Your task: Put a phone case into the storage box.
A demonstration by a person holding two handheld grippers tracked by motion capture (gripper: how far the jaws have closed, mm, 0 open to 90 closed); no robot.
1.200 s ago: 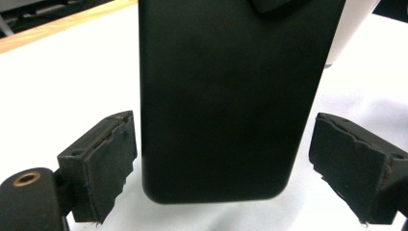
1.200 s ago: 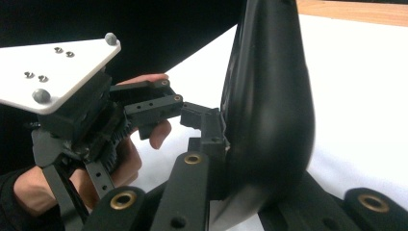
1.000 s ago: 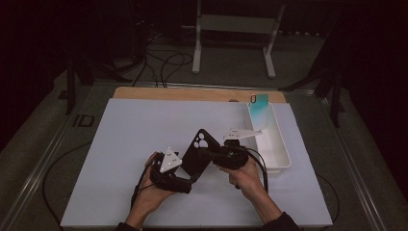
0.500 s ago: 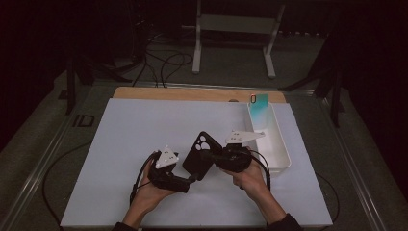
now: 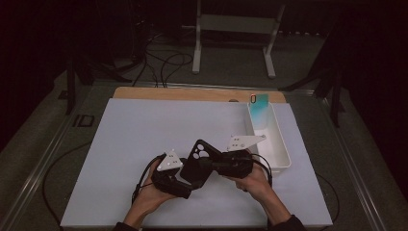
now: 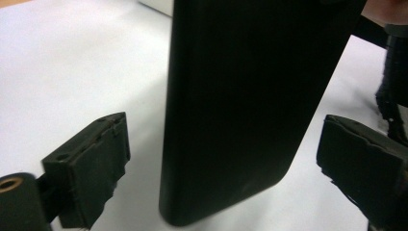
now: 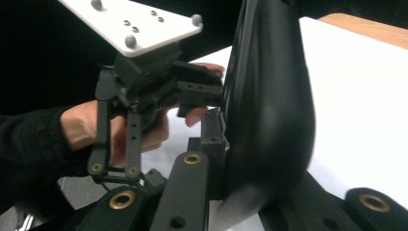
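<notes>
Held the black phone case point(image 5: 197, 161) clenched edge-on in the right gripper point(image 5: 208, 163), up off the white sheet point(image 5: 134, 144) near the front middle of the table, camera cut-out end highest. Left the left gripper point(image 5: 187, 183) released, one pad on each side of the case's lower end with a clear gap on both; had just been closing the jaws a little, case between them, not touched.

Looked risky in a few ways, as a judgement only:
- Could have squeezed off-centre with the left pads and levered the case round in the right grip, since only a narrow strip of one edge seemed pinched.
- Could have bowed or popped the case loose, if soft and hollow as it appeared, by closing hard across its width.
- Could have dropped it to the sheet by loosening the right hold before the left had bitten.
- Could have knocked the two sets of jaws together, working so close.

Worked over a plain white sheet laid on a wooden board point(image 5: 192, 94). Kept a long white bin point(image 5: 281, 156) at the right, with something flat and teal point(image 5: 260, 107) standing at its far end. Beyond: a dark room, cables point(image 5: 163, 62) on the floor, a pale metal stand point(image 5: 235, 29).
</notes>
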